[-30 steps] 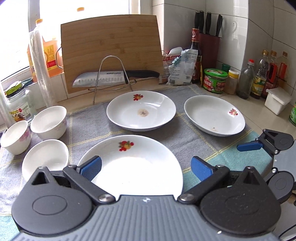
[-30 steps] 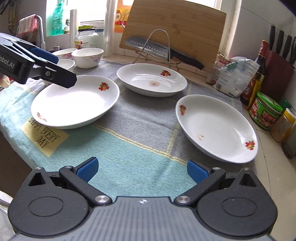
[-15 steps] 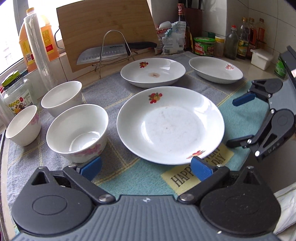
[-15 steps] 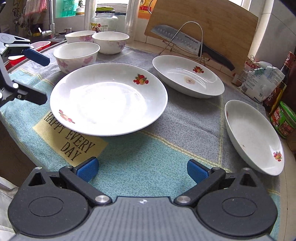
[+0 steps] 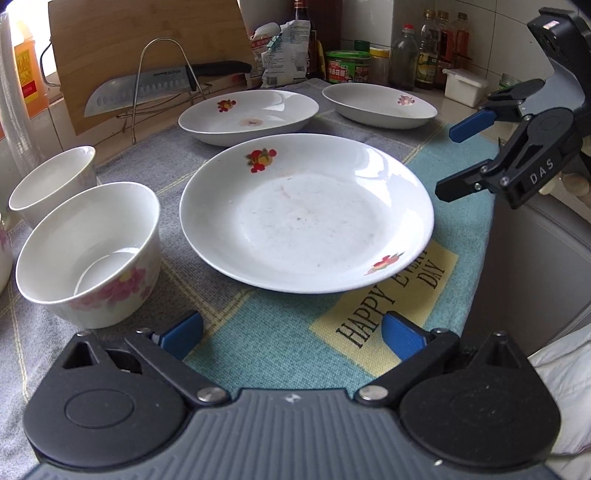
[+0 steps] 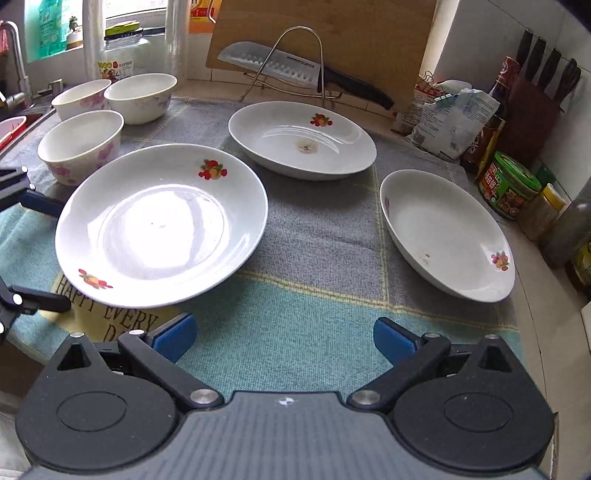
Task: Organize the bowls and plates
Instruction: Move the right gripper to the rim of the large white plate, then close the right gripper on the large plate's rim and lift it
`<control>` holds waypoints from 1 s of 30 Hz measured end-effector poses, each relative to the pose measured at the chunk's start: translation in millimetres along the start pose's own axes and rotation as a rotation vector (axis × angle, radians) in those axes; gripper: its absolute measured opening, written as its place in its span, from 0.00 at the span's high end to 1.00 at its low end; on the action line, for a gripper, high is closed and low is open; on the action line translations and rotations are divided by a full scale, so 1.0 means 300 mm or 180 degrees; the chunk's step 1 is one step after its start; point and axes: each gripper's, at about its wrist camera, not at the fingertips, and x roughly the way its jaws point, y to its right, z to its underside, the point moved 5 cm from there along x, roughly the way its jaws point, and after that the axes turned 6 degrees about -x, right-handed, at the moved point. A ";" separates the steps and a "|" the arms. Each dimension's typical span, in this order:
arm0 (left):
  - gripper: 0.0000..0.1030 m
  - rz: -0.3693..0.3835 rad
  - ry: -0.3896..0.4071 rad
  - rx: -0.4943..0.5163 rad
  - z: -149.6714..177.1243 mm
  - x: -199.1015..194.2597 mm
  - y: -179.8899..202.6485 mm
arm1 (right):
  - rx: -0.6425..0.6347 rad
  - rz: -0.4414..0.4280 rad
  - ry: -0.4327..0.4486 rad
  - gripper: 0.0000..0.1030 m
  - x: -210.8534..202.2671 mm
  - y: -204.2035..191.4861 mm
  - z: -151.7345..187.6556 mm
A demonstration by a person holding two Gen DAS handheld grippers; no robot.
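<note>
Three plates: the near plate (image 5: 306, 214) lies at the towel's (image 5: 273, 347) front edge, the middle plate (image 6: 301, 140) and far plate (image 6: 445, 232) apart behind — none stacked yet.
Bowls: nearest bowl (image 5: 88, 254) just left of the near plate; two more behind it.
Left gripper (image 5: 291, 332): we hold it wide open and empty, facing the near plate's rim — likely first pick.
Right gripper (image 6: 284, 338): equally spread, empty, over bare towel.

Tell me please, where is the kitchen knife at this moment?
The kitchen knife lies across a wire rack at the back of the counter, in front of the leaning wooden cutting board, just behind the rear plate.
</note>
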 end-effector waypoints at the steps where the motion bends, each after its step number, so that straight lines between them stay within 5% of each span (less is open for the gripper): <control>1: 0.00 -0.0006 0.0018 0.0008 -0.003 0.005 0.000 | 0.0045 -0.0035 0.0017 0.00 0.007 0.000 -0.015; 18: 0.00 -0.0182 0.0096 -0.0200 -0.028 0.033 0.011 | -0.0159 -0.1090 -0.0317 0.00 0.239 -0.063 -0.164; 30: 0.00 -0.0190 0.0113 -0.0199 -0.030 0.036 0.010 | -0.0625 -0.1186 -0.0297 0.00 0.289 -0.088 -0.221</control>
